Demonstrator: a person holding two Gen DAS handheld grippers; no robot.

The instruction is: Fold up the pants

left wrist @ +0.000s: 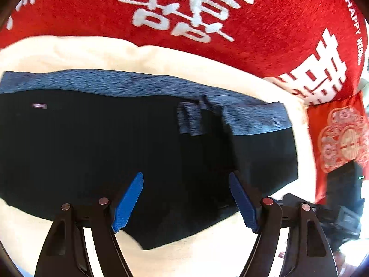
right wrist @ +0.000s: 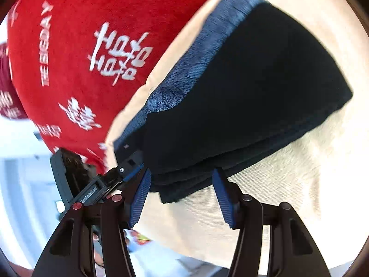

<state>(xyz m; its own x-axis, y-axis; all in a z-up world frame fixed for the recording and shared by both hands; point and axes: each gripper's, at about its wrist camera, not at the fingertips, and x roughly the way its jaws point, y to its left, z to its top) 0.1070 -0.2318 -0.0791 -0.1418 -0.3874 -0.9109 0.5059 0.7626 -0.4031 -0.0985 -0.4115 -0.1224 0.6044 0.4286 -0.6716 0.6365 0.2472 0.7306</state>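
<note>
Folded black pants (left wrist: 115, 150) lie on a cream bed (left wrist: 92, 53); left gripper (left wrist: 185, 198) and right gripper (right wrist: 182, 196) hover, fingers spread and empty. Likely next: one last fold or smoothing.

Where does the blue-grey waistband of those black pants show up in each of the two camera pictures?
Left wrist view: the waistband runs as a band across the middle, along the far edge of the black pants.
Right wrist view: waistband slants from top centre down to lower left.
Shared landmark: the red blanket with white characters, just beyond it.
</note>
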